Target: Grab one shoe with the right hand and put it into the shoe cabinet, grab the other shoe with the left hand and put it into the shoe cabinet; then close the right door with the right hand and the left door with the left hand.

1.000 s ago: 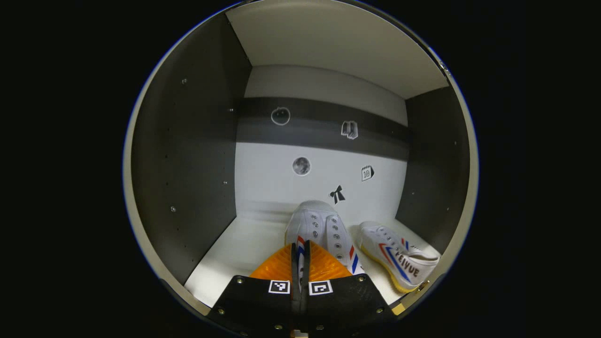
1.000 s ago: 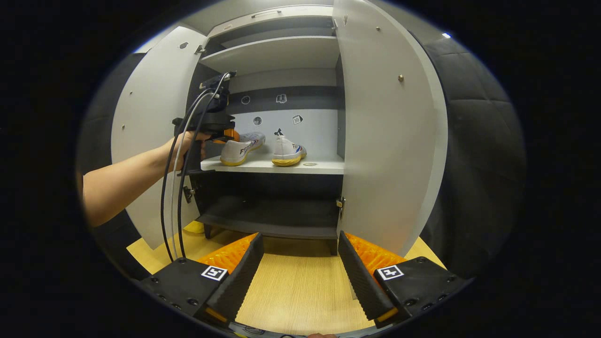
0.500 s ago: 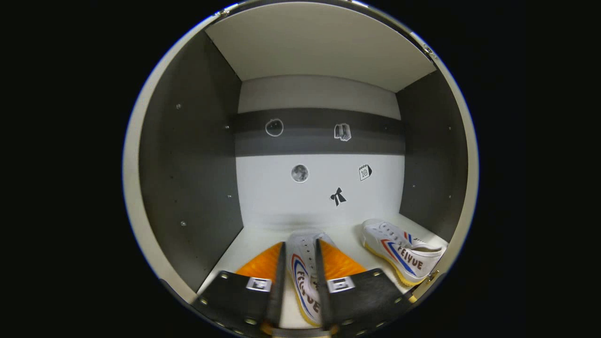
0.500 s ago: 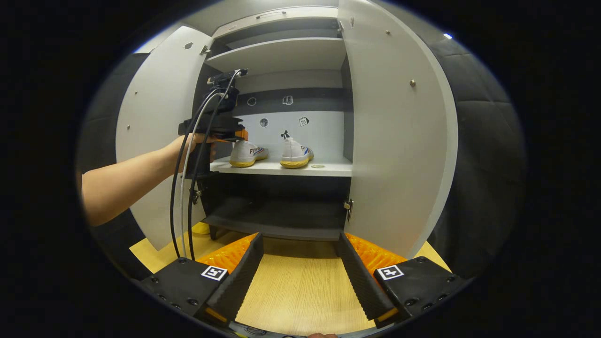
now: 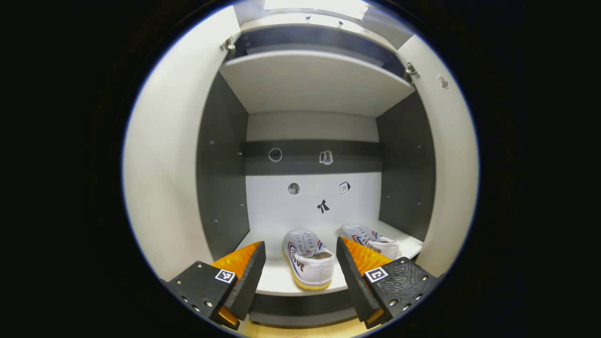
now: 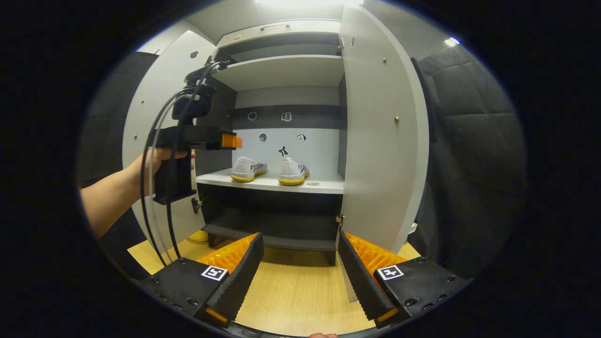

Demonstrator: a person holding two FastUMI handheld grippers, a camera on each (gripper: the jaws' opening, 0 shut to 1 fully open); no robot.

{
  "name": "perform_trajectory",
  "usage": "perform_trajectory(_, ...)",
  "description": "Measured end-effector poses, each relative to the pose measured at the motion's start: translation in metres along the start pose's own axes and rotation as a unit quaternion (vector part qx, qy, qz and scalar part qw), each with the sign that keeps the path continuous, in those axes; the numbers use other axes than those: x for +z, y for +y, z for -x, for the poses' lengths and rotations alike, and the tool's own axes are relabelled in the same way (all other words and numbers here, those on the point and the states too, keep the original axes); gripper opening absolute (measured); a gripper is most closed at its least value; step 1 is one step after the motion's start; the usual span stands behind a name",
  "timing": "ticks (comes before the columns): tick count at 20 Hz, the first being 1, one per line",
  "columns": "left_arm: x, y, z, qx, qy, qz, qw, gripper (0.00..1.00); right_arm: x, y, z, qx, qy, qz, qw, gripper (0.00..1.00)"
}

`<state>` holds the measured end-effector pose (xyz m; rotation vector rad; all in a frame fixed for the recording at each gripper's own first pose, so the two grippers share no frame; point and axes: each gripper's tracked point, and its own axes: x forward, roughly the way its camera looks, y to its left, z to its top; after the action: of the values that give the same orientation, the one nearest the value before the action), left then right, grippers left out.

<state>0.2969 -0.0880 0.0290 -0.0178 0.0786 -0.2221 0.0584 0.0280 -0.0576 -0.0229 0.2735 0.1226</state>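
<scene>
Two white sneakers with yellow soles stand side by side on the middle shelf (image 6: 324, 186) of the shoe cabinet: one on the left (image 5: 307, 257) (image 6: 246, 169), the other to its right (image 5: 371, 236) (image 6: 292, 171). My left gripper (image 5: 300, 246) is open, just in front of the shelf's edge, and touches neither shoe. In the right gripper view a hand (image 6: 155, 162) holds that left gripper (image 6: 232, 141) level with the shelf. My right gripper (image 6: 300, 239) hangs open and empty over the wooden floor (image 6: 296, 291), well back from the cabinet.
Both cabinet doors stand open: the left door (image 6: 150, 103) (image 5: 159, 188) and the right door (image 6: 375, 141) (image 5: 450, 164). A small round object (image 6: 312, 183) lies on the shelf near the right shoe. Dark lower shelf (image 6: 277, 230) sits below. Padded dark wall (image 6: 469, 155) at right.
My left gripper opened, let go of the shoe on the shelf and drew back out of the cabinet. The right gripper stayed open and barely shifted.
</scene>
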Motion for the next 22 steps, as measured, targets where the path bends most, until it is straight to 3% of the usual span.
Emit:
perform_trajectory(7,0.028,-0.003,0.093,-0.012,-0.04,-0.009,0.999,0.81,0.019,-0.006,0.023,-0.011,-0.028,0.003,1.0,0.96)
perform_trajectory(13,0.022,-0.001,0.154,-0.023,-0.046,-0.016,0.999,0.81,0.036,-0.007,0.038,-0.016,-0.049,0.013,0.999,0.99)
perform_trajectory(22,0.013,0.032,0.228,-0.01,-0.042,-0.008,0.999,0.81,0.049,0.007,0.053,-0.005,-0.06,0.007,0.998,0.97)
